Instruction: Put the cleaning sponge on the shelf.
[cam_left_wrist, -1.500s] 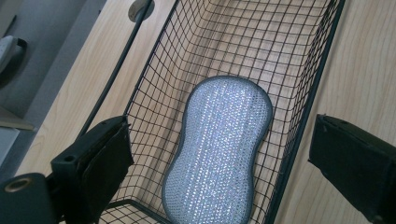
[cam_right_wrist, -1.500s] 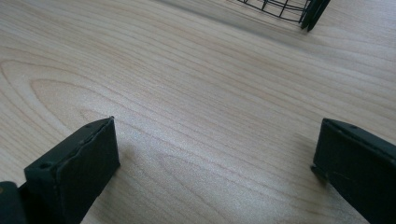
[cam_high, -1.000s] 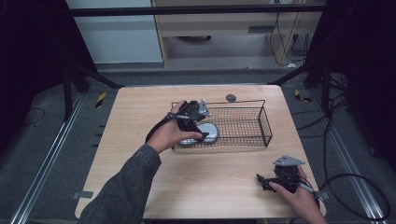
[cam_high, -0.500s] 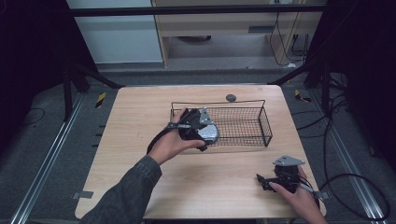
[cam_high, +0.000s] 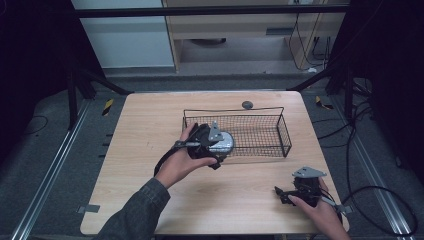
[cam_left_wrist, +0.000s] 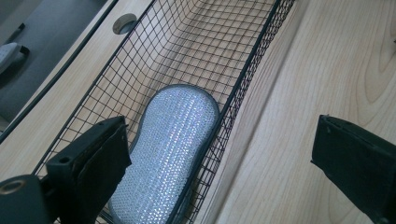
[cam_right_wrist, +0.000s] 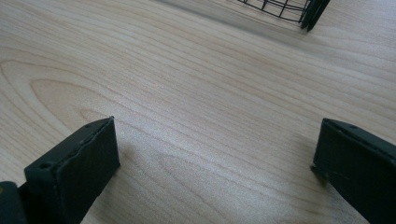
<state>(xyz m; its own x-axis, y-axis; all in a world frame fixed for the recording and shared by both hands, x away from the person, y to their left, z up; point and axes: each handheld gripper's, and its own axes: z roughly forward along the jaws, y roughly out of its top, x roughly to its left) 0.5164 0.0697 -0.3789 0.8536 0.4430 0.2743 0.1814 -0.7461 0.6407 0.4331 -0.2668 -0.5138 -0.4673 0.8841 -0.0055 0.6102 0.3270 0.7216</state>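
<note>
A black wire basket (cam_high: 283, 131) stands on the wooden table (cam_high: 150, 125), right of centre. A silver, glittery oval sponge (cam_high: 223, 142) lies inside its left end, against the front wall. My left gripper (cam_high: 210, 144) hovers at that end and is open. In the left gripper view its jaws stand wide apart on either side of the sponge (cam_left_wrist: 173, 144) and the basket's front rim (cam_left_wrist: 261, 46), touching neither. My right gripper (cam_high: 281, 192) rests low at the table's front right, open, and its own view (cam_right_wrist: 217, 140) has bare wood between the jaws.
A round grey cable port (cam_high: 247, 104) is set in the tabletop just behind the basket. A corner of the basket (cam_right_wrist: 308, 14) shows far off in the right gripper view. Dark metal frame posts (cam_high: 75, 90) stand beside the table.
My left hand and gripper have drawn back a little toward the basket's front-left corner, while the sponge stays in the basket. The right gripper has not moved.
</note>
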